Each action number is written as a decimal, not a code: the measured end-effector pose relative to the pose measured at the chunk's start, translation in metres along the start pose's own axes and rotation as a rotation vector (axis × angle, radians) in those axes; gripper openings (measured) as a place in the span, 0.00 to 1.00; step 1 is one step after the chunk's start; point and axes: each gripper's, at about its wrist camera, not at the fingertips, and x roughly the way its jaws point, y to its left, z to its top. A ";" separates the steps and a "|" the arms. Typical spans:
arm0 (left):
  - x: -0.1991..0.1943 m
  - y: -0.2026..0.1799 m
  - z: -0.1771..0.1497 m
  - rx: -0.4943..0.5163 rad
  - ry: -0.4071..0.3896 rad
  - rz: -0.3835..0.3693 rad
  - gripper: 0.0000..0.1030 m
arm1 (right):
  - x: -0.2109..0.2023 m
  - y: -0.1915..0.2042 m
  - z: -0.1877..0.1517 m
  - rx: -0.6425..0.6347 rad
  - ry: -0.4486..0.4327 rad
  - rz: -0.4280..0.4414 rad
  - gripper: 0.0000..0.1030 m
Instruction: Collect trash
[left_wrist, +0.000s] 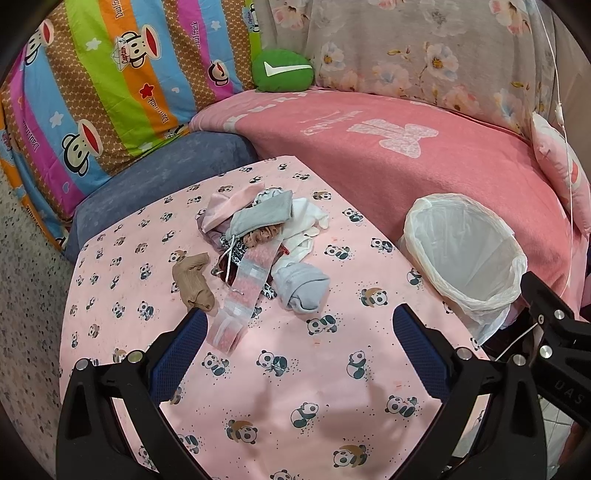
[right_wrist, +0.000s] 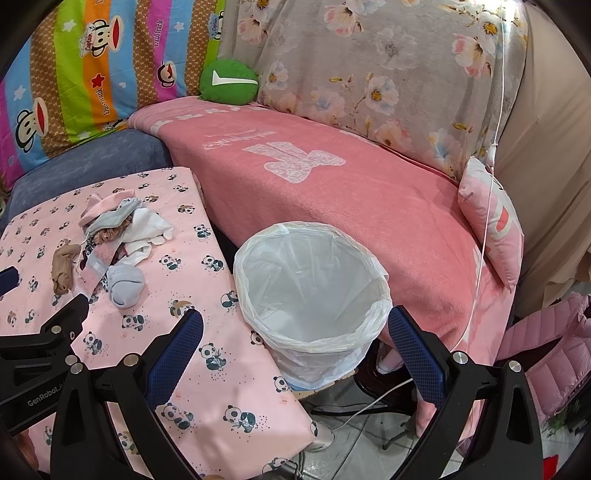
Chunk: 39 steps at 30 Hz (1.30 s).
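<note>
Both pairs of fingers stand wide apart and empty; we hold the left gripper (left_wrist: 295, 332) near the sock pile (left_wrist: 258, 243) on the panda-print table (left_wrist: 332, 369), ready to pick; the right gripper (right_wrist: 295, 332) hovers over the lined bin (right_wrist: 314, 280) just beside it.

Bright, even light; fisheye-warped edges
</note>
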 end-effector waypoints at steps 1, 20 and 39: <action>0.000 0.000 0.000 0.000 0.000 0.001 0.93 | 0.000 0.000 0.000 0.000 0.000 0.000 0.95; 0.000 -0.001 0.000 -0.002 0.000 0.001 0.93 | 0.001 -0.001 0.000 0.000 -0.001 -0.001 0.95; 0.003 -0.002 0.003 -0.004 0.002 0.000 0.93 | 0.006 -0.002 0.002 0.003 0.010 -0.009 0.95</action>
